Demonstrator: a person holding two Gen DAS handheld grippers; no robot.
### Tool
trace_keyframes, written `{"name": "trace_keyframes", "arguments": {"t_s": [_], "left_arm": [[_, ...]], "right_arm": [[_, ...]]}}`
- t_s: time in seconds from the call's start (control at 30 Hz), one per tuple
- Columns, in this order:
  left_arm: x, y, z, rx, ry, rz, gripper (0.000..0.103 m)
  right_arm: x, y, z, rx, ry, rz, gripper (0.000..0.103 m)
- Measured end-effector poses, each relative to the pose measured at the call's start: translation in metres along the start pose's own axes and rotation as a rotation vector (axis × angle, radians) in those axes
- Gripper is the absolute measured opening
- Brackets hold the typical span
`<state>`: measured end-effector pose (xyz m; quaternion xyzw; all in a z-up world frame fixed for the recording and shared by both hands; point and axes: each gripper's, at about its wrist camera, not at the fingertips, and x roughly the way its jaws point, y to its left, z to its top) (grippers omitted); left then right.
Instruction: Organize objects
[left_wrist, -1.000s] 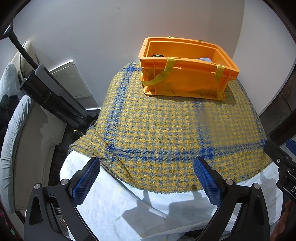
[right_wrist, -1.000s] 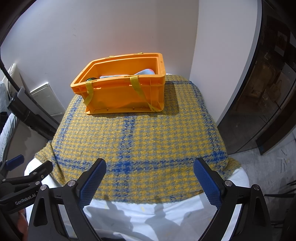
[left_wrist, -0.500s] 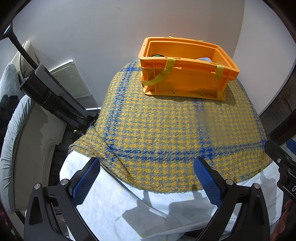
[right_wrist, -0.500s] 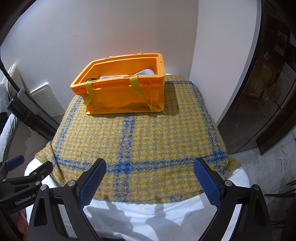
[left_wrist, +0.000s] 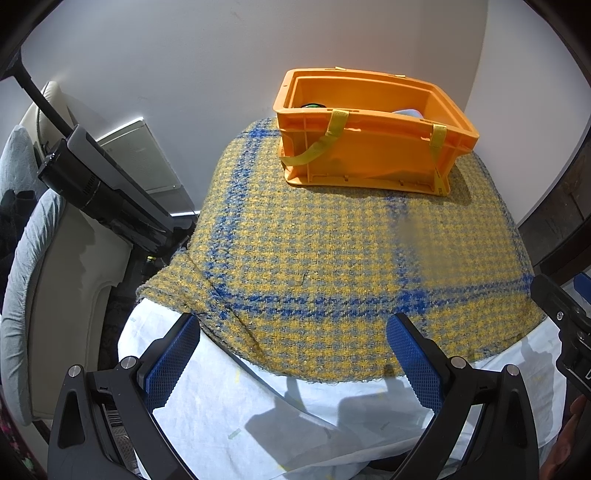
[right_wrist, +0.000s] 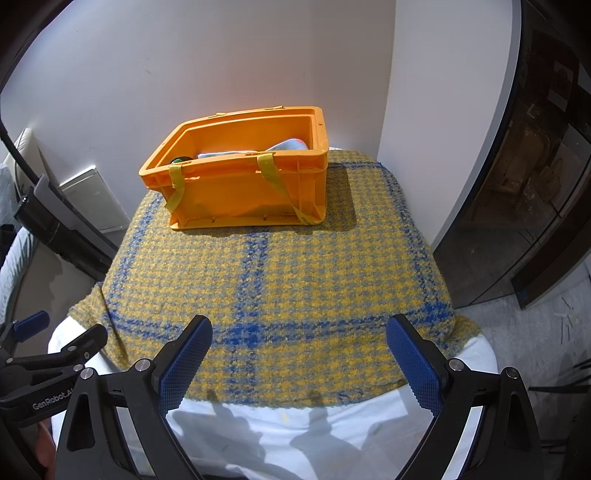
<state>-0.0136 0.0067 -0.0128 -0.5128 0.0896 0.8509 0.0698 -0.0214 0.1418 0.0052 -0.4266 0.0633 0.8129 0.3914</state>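
An orange plastic crate with yellow straps stands at the far end of a table covered by a yellow and blue checked cloth; it also shows in the right wrist view. Inside it lie a light blue item and something green, mostly hidden by the wall. My left gripper is open and empty at the near table edge. My right gripper is open and empty beside it, well short of the crate.
A white sheet hangs under the cloth at the near edge. A black and grey device and a cushioned chair stand to the left. A dark glass cabinet stands to the right. White walls lie behind.
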Motion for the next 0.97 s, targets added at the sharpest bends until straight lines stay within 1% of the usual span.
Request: {"name": "trace_keyframes", "arguments": {"t_s": [0.3,0.43,0.67,0.97], "left_arm": [[0.0033,-0.0033,0.0007,0.01,0.013,-0.014,0.103],[0.0044,-0.0027,0.0014,-0.001,0.024,-0.032,0.103],[0.0032,-0.0017,0.0027,-0.009,0.021,-0.027,0.103],[0.0072,-0.0031,0.0022,-0.01,0.032,-0.042,0.103]], "right_arm": [[-0.0002,-0.0007,0.0007,0.009,0.001,-0.004,0.095],[-0.0001,-0.0029,0.0015,0.016,0.001,-0.004,0.095],[0.0011,-0.0061,0.0016,0.028,0.003,-0.003,0.095],[0.0024,-0.0071,0.001,0.036,0.009,0.003,0.095]]}}
